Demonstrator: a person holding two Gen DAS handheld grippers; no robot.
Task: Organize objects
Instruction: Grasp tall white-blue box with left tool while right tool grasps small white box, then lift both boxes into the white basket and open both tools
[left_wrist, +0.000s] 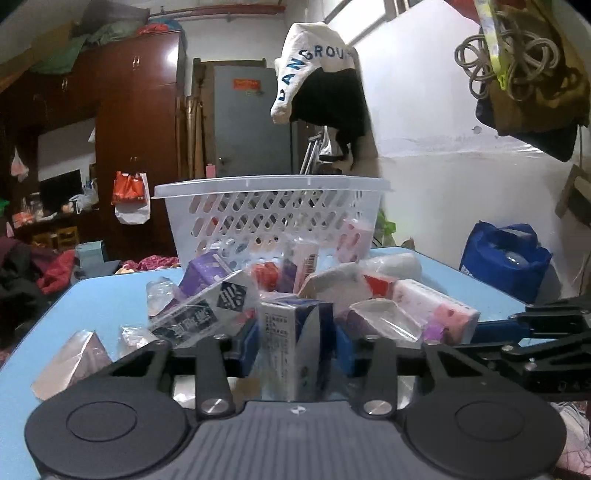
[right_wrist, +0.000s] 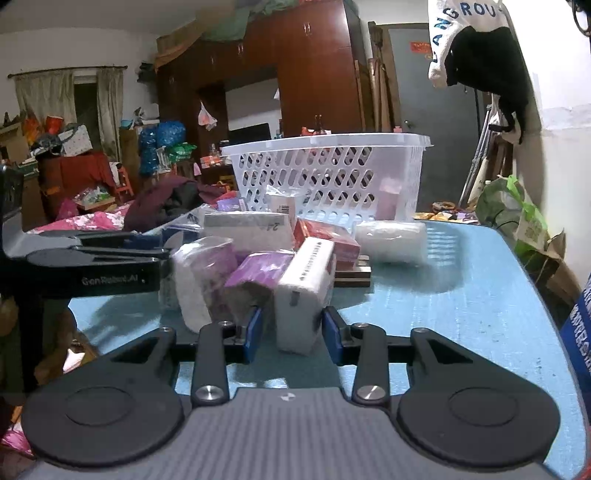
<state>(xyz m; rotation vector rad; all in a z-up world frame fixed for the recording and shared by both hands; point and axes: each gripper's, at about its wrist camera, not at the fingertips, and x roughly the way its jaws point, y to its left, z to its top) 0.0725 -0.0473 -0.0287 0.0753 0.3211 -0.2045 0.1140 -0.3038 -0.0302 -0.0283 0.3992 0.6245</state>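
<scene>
A pile of wrapped boxes and packets lies on the blue table (left_wrist: 110, 295) in front of a white slotted basket (left_wrist: 273, 206). My left gripper (left_wrist: 295, 341) has its blue pads on either side of a white and blue carton (left_wrist: 291, 343) and looks shut on it. My right gripper (right_wrist: 293, 332) straddles a white wrapped packet (right_wrist: 304, 295) that rests on the table; small gaps show beside the pads, so it is open. The basket (right_wrist: 332, 173) stands behind the pile in the right wrist view. The right gripper's arm (left_wrist: 535, 332) shows at right in the left wrist view.
A white wrapped roll (right_wrist: 391, 240) lies right of the pile. A blue bag (left_wrist: 506, 258) stands beyond the table's right edge. Clothes hang on the wall (left_wrist: 317, 74) behind the basket. The left gripper's body (right_wrist: 92, 266) reaches in from the left.
</scene>
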